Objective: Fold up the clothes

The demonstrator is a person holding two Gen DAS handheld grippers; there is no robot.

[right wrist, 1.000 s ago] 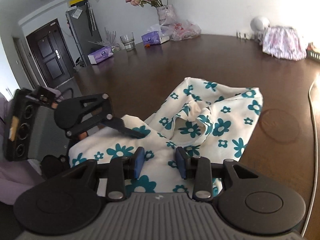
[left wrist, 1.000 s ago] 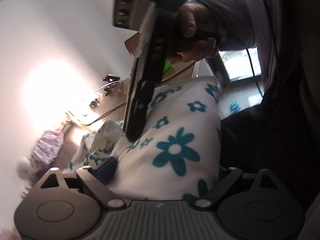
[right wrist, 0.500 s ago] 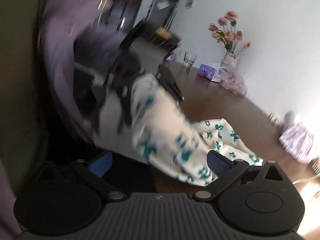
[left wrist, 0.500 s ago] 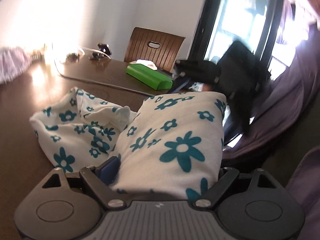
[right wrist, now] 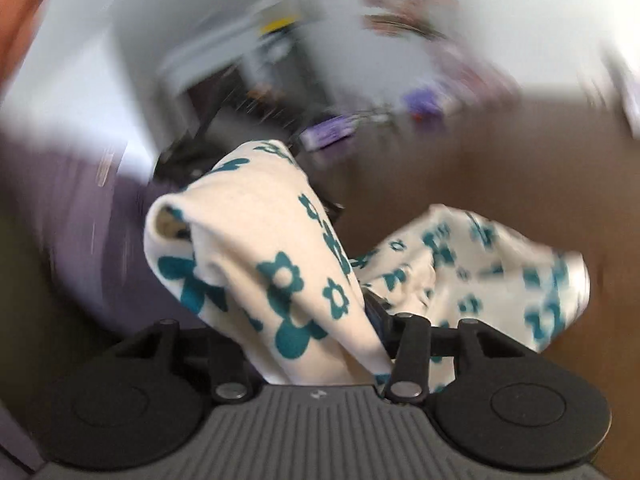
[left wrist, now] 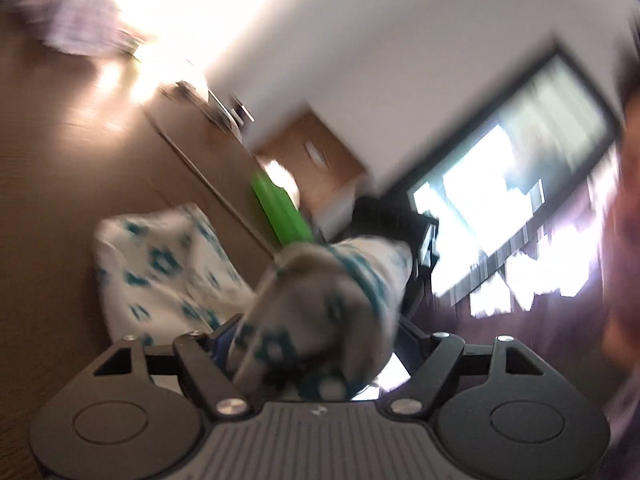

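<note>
**Flowered garment bunched between both grippers**

Both views were badly blurred. The left gripper (left wrist: 316, 340) had a thick wad of the white garment (left wrist: 168, 264) with teal flowers between its jaws, which were closing. The right gripper (right wrist: 316, 340) was closing too, a fold of the same cloth draped between its fingers. The garment's far end lay on the brown table (right wrist: 520, 160), near its front edge.
</note>
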